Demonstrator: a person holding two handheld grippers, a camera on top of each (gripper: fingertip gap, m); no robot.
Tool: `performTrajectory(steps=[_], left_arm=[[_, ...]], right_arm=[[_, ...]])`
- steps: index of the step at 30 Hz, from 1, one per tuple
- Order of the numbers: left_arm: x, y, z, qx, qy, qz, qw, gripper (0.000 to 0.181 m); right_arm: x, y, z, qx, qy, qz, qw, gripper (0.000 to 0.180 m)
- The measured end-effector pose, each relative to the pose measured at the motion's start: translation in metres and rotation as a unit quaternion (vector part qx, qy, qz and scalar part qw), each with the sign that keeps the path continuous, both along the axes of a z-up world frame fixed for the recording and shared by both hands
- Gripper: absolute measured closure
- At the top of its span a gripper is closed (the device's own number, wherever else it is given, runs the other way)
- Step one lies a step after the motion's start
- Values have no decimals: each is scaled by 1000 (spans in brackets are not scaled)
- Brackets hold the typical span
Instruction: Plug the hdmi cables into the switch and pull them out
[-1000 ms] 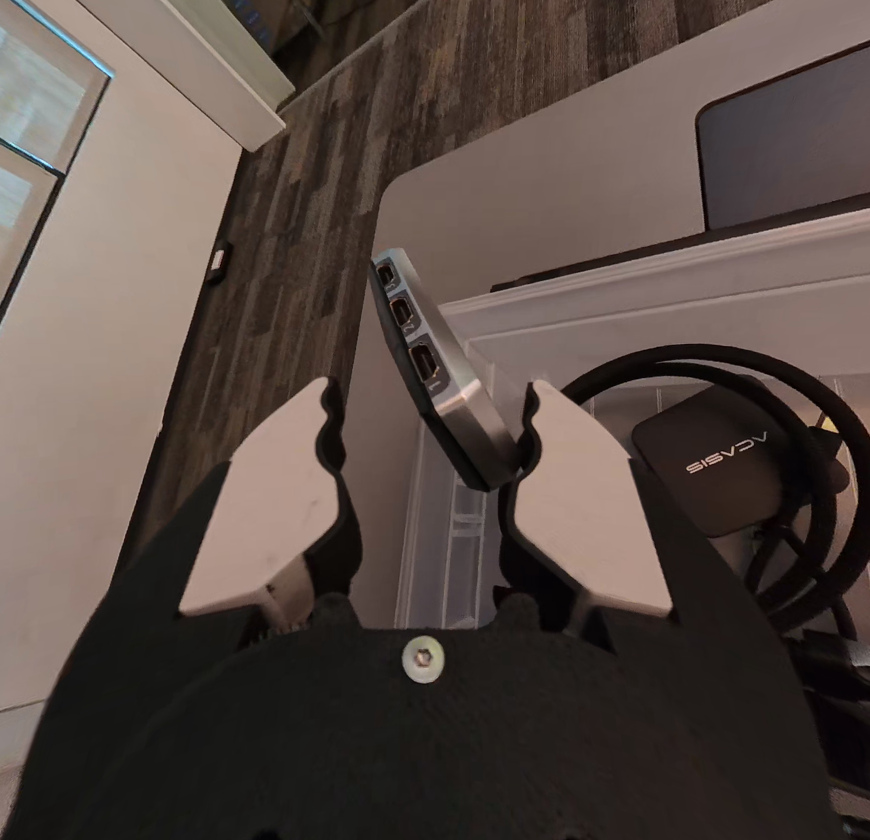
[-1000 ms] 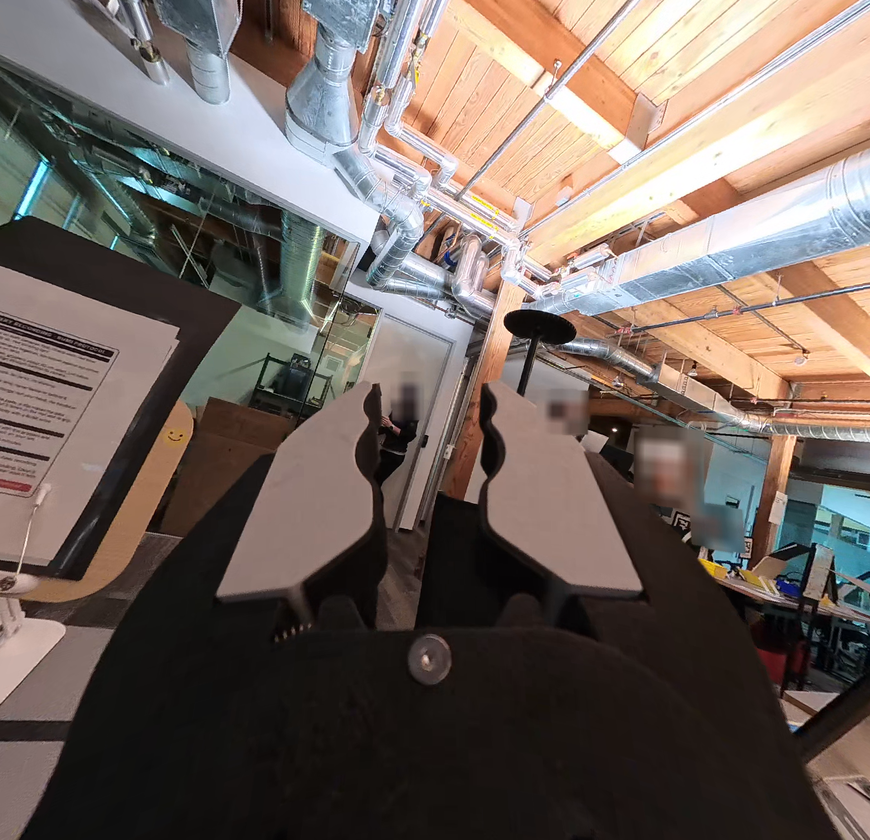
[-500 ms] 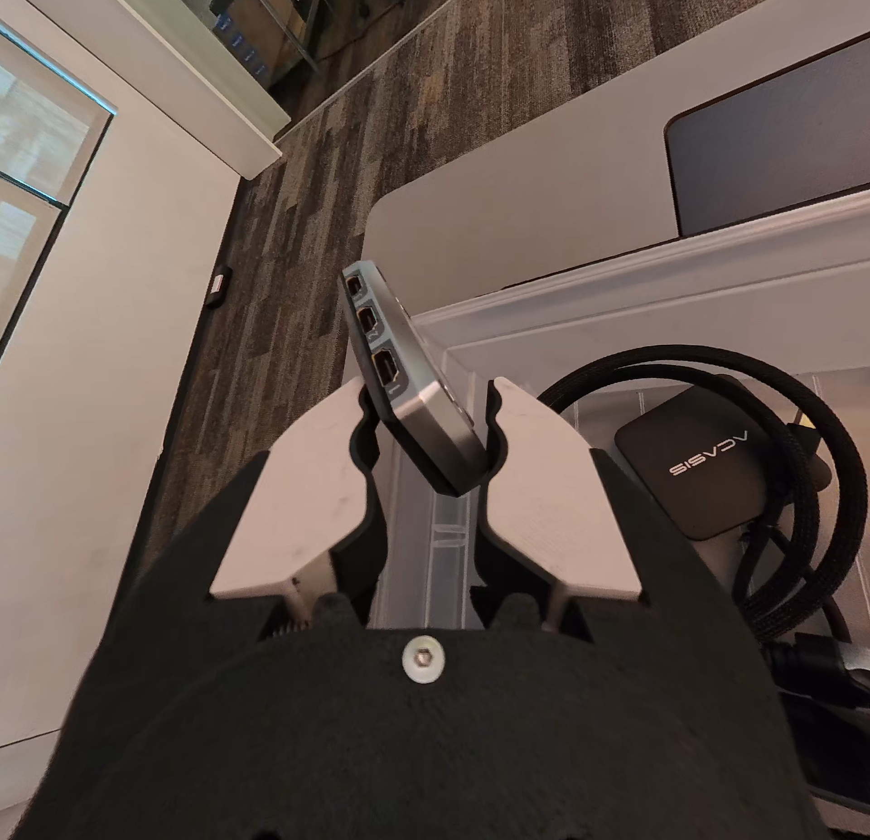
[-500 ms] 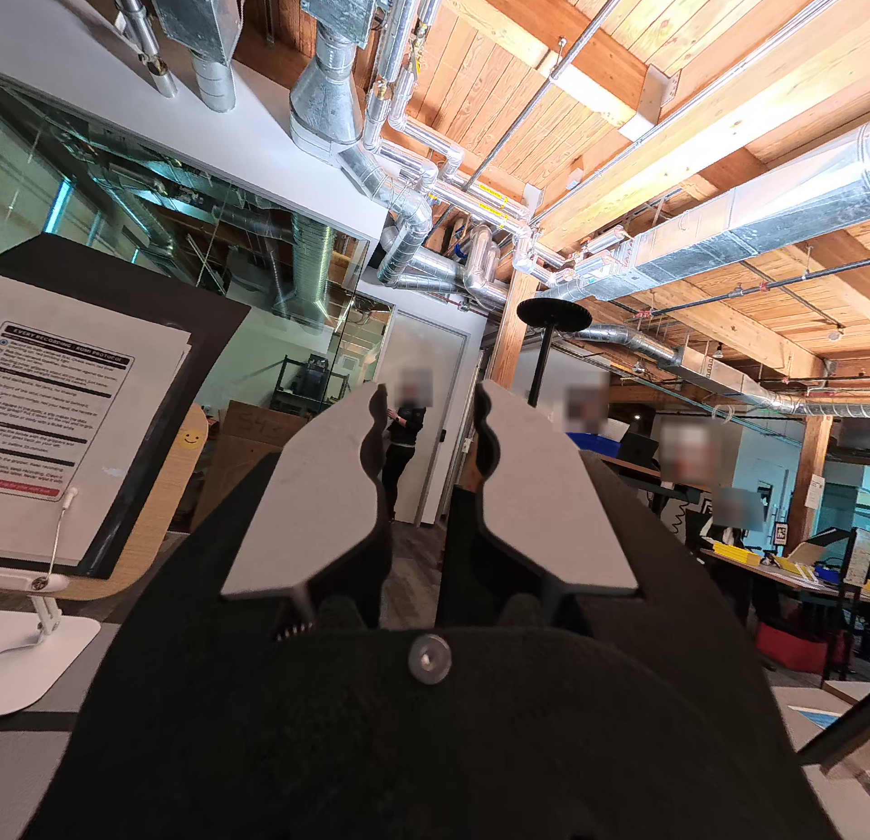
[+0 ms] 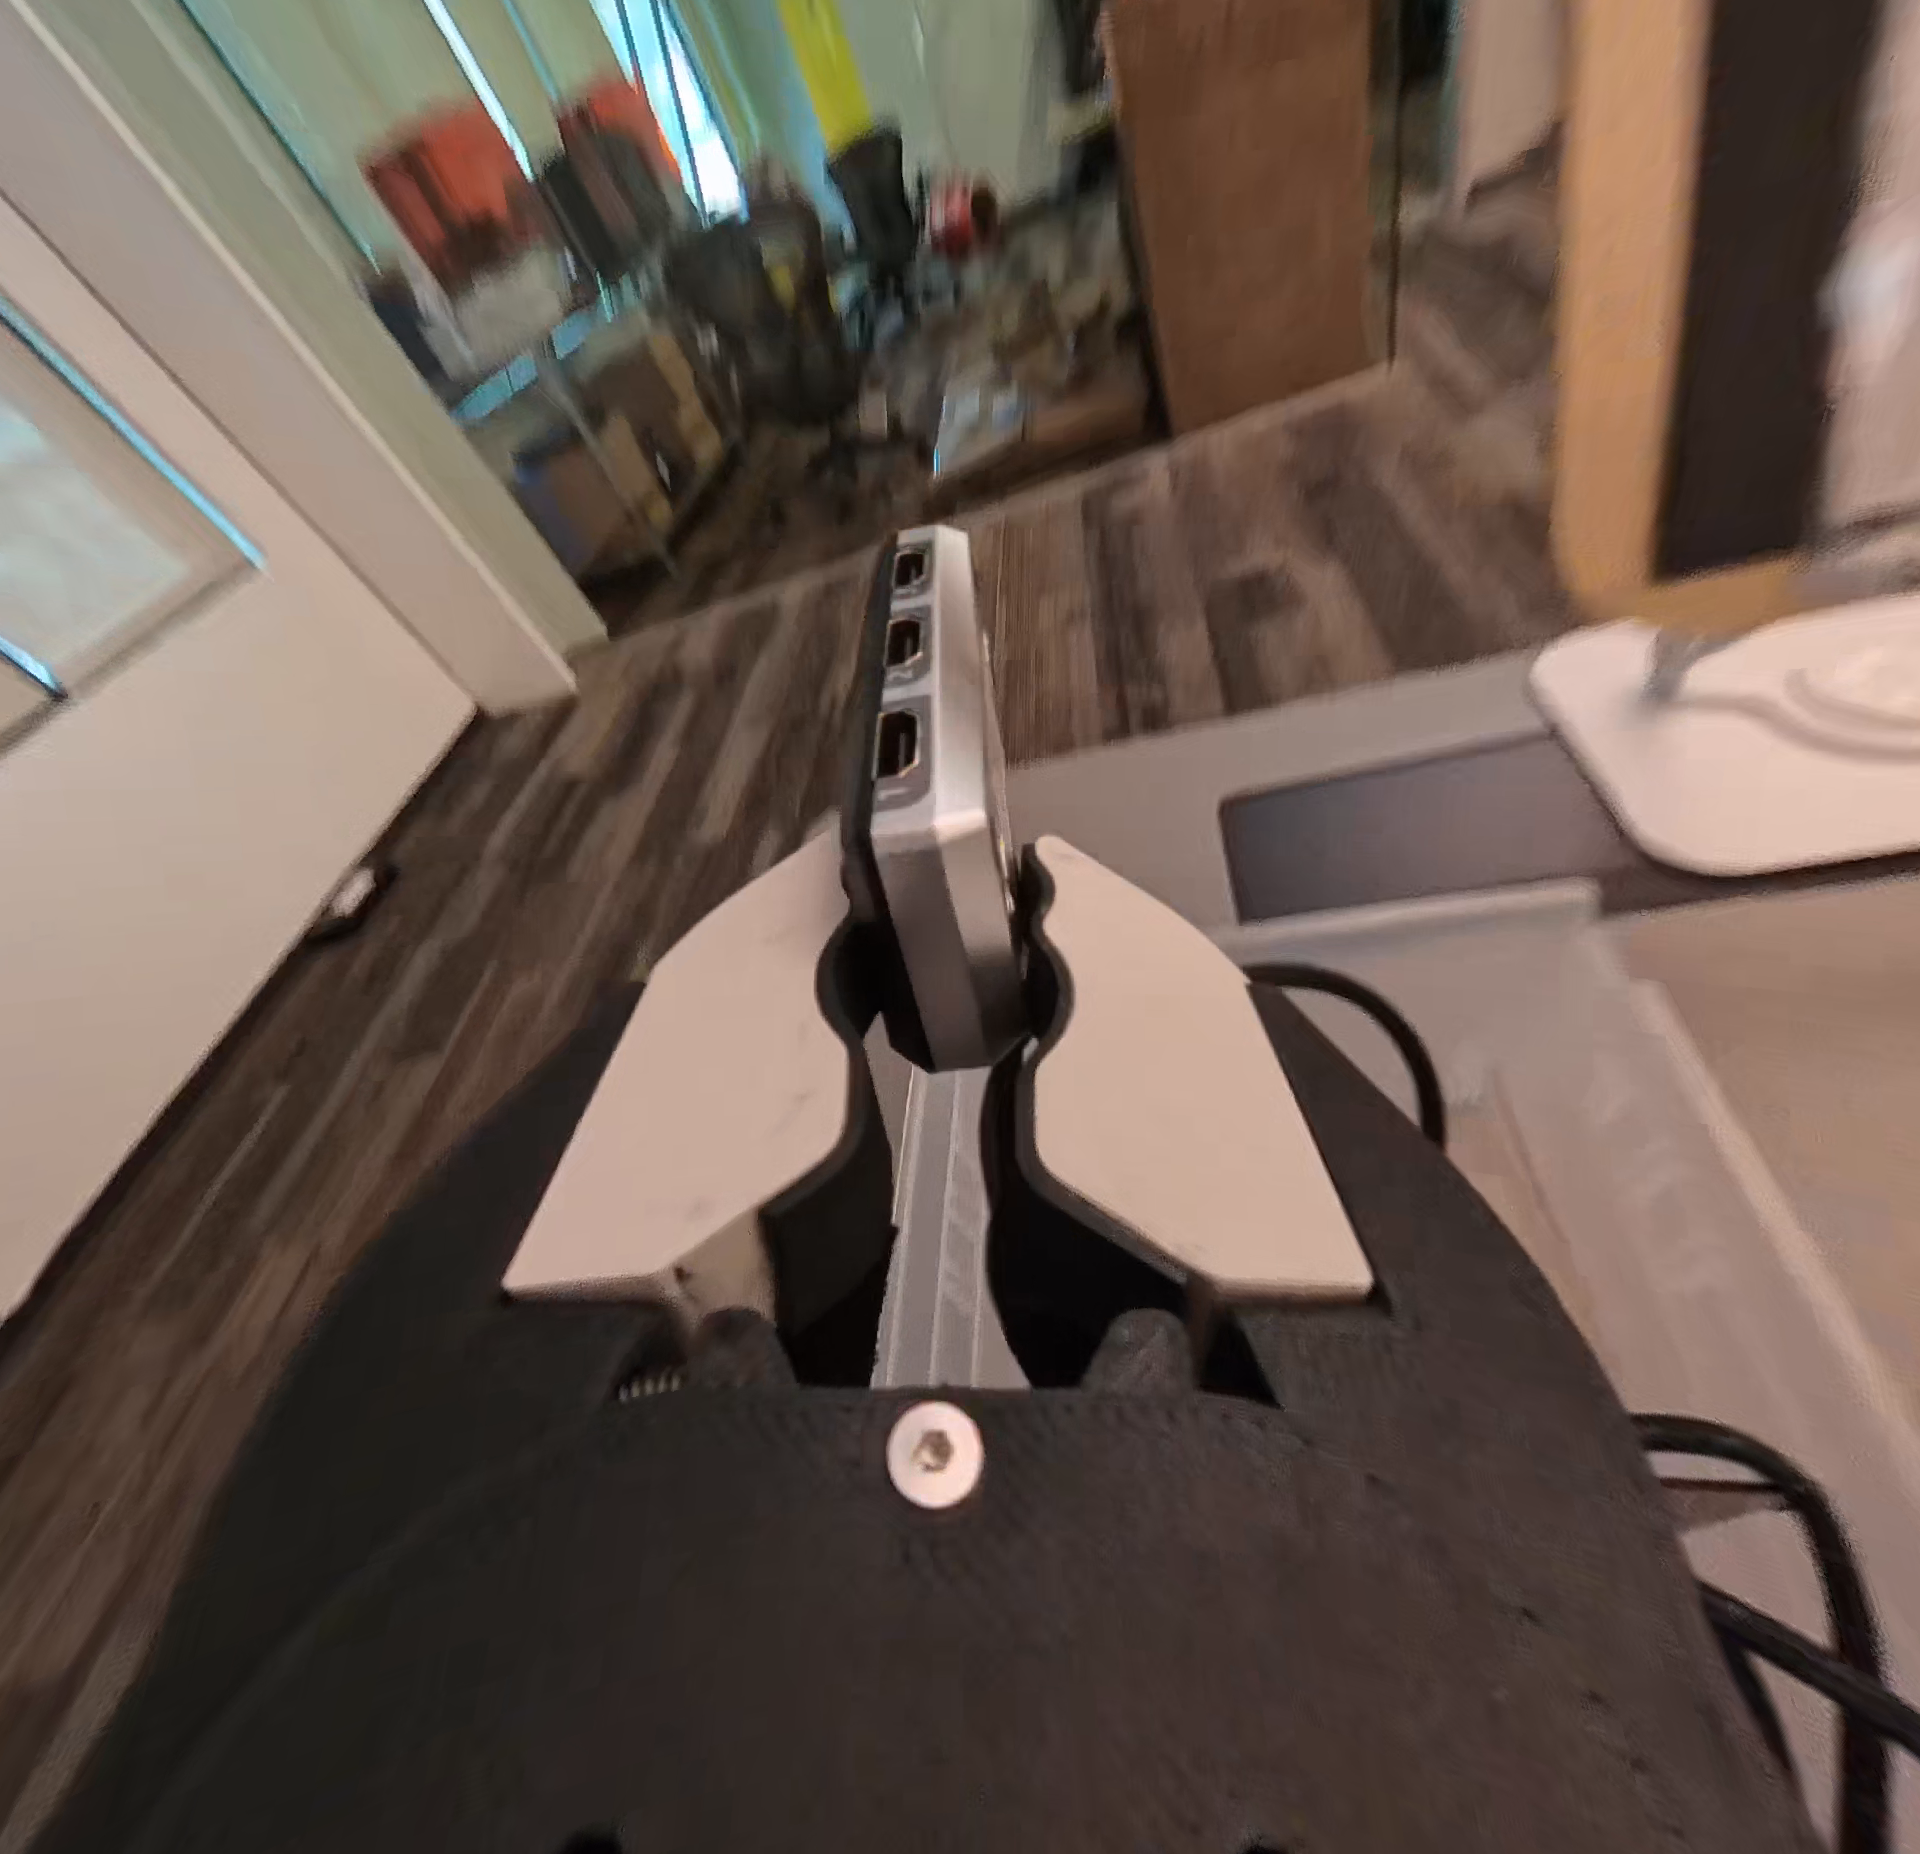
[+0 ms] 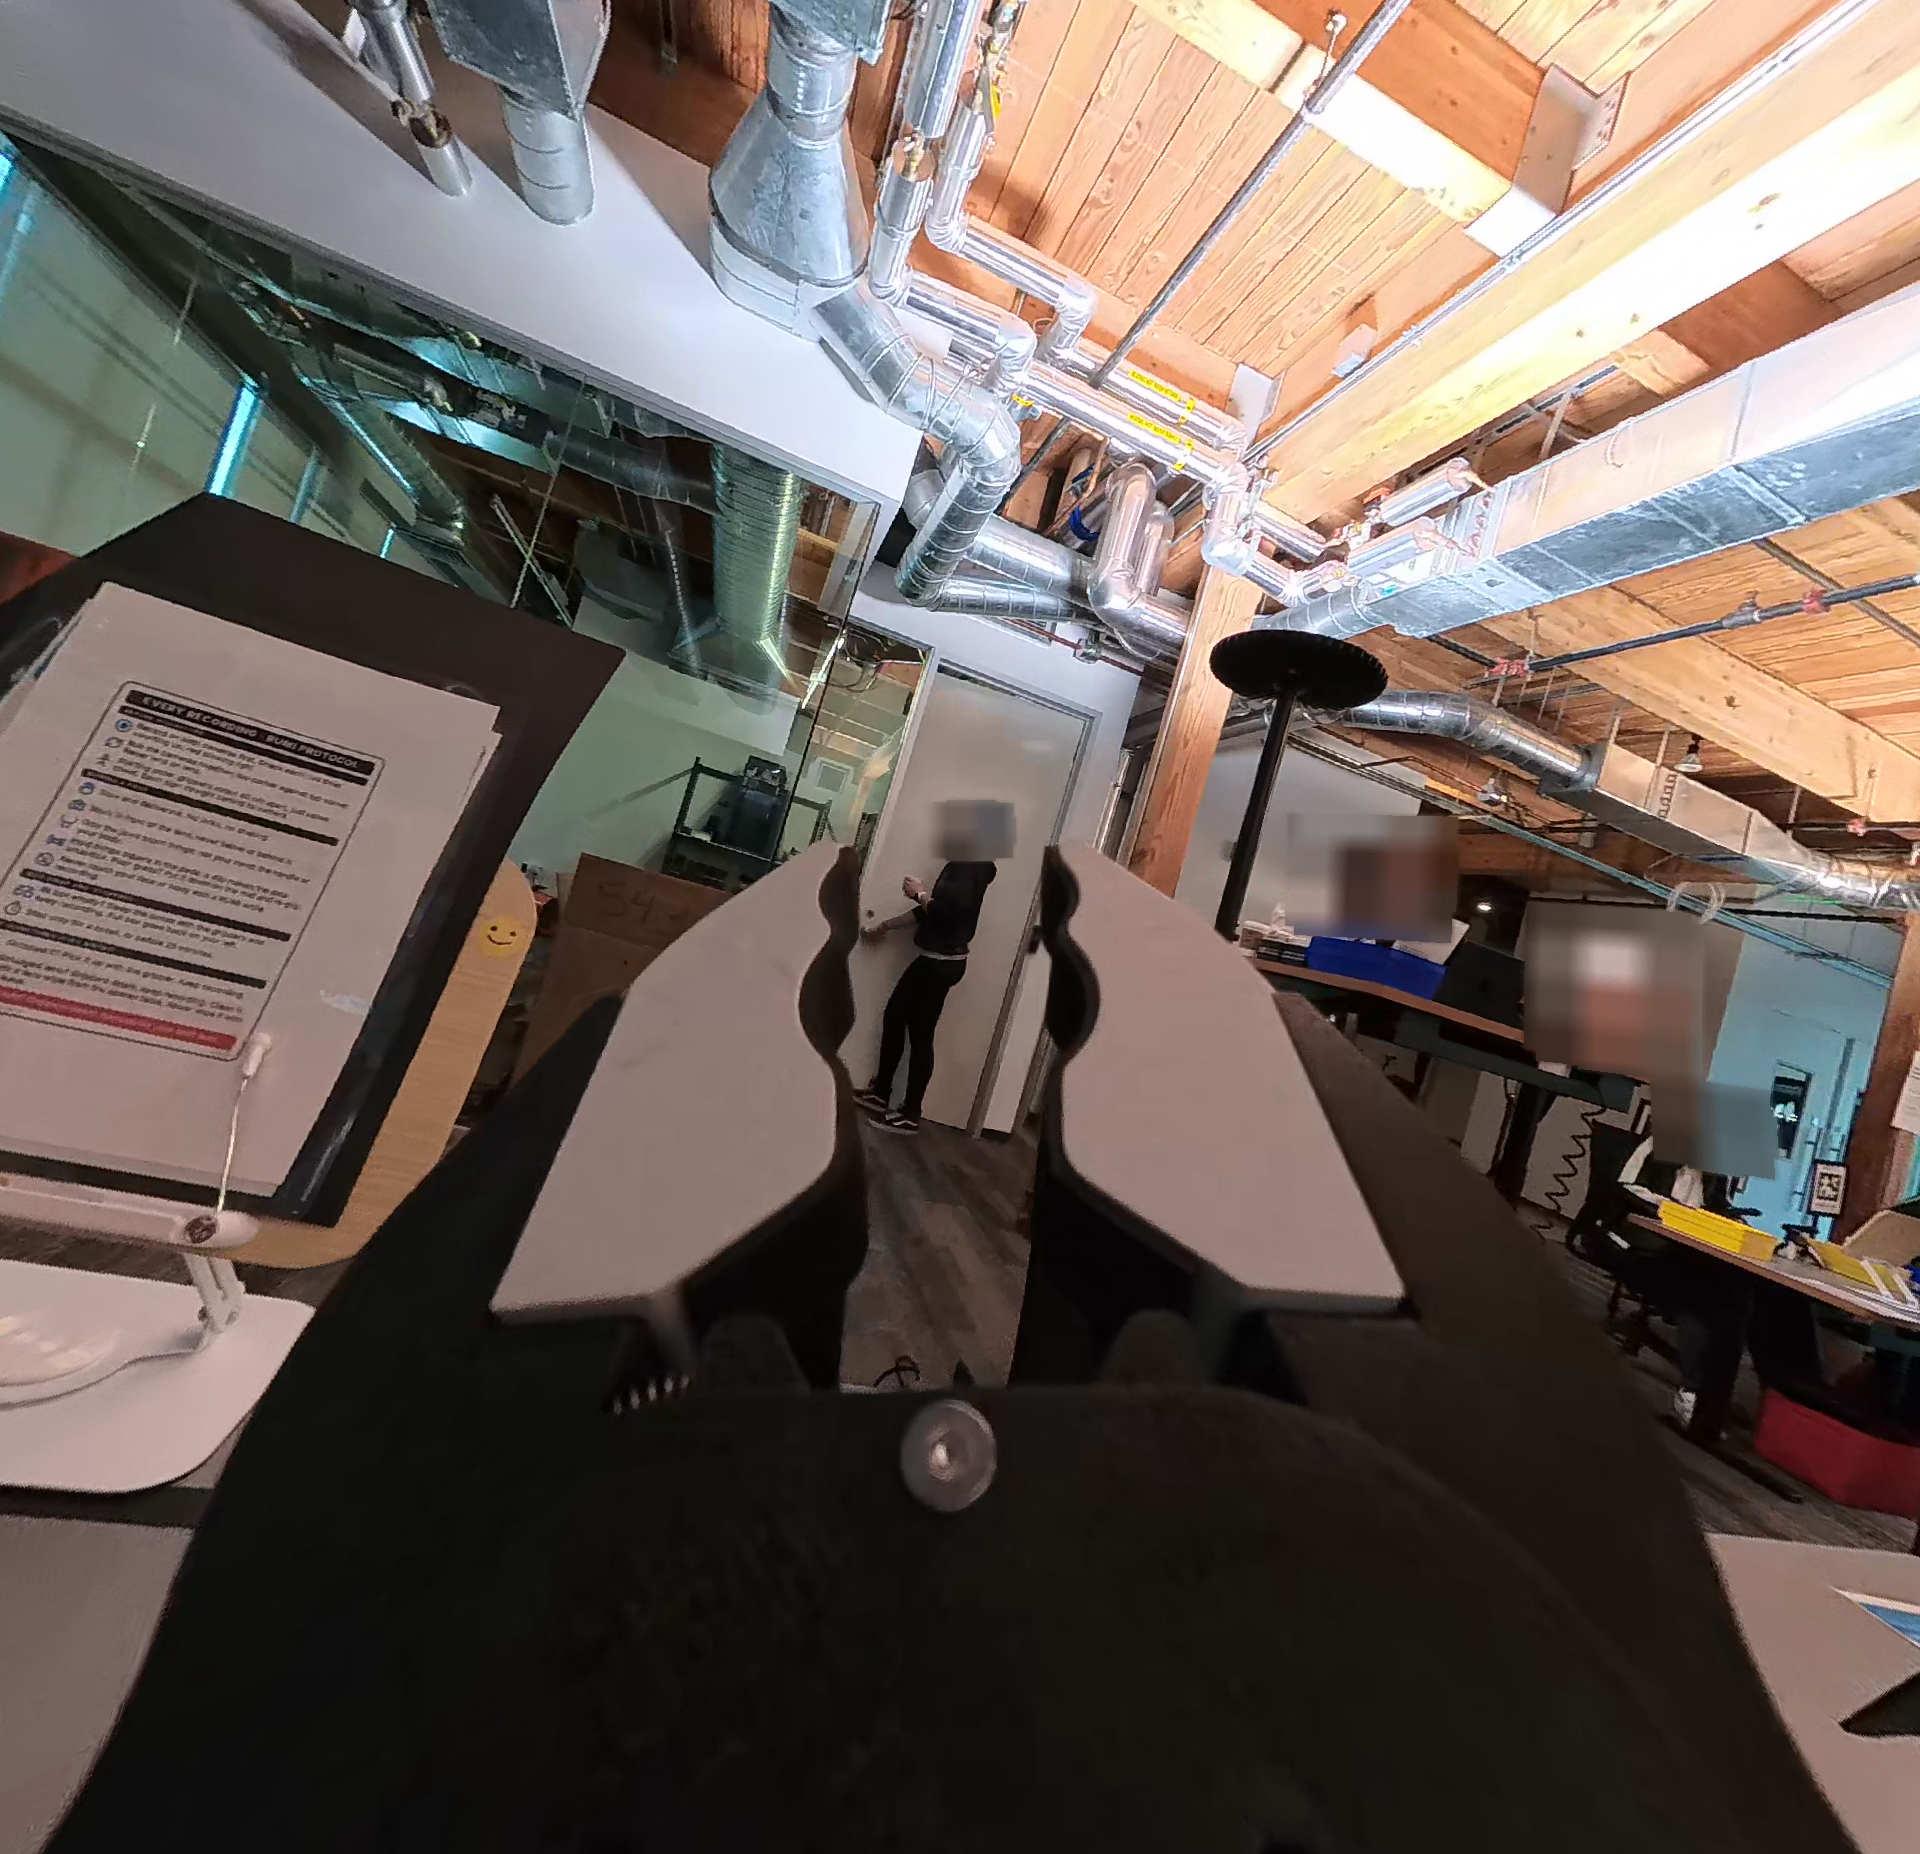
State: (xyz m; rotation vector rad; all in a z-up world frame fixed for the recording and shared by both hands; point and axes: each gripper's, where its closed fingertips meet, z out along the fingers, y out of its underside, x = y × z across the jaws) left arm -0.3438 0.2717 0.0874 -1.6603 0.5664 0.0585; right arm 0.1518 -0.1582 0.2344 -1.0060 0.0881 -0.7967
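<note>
Left wrist view: left tool (image 5: 940, 869) clamps switch (image 5: 930, 755), ports empty.

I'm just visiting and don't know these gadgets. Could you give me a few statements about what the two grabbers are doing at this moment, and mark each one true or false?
1. The left gripper is clamped on the grey switch. True.
2. A cable is plugged into one of the switch's three ports. False: all three ports in view are empty.
3. The right gripper holds a cable. False: nothing is between its fingers, which stand apart.
4. The right gripper points up toward the wooden ceiling. True.
5. Black cables lie to the right of the left gripper. True.
</note>
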Motion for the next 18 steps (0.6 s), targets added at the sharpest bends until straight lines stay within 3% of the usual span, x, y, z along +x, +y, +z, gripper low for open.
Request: performTrajectory(steps=[6,10,12,15,18], left_arm=[[24,-98,110,196,-38,-66,978,159],[61,-188,150,248,-85,-196,945,159],[92,-227,149,233,-95,-286,925,159],[153,-263,118,162,-74,-403,898,159],[209,-266,67,108,-4,-437,893,158]], right_arm=[[-10,18,-6,-33,-15,9,999,147],[-17,32,-13,-65,-34,3,997,147],[-19,38,-16,-78,-43,-4,996,147],[-23,49,-23,-97,-41,15,994,148],[-25,60,-31,-118,-35,29,992,148]])
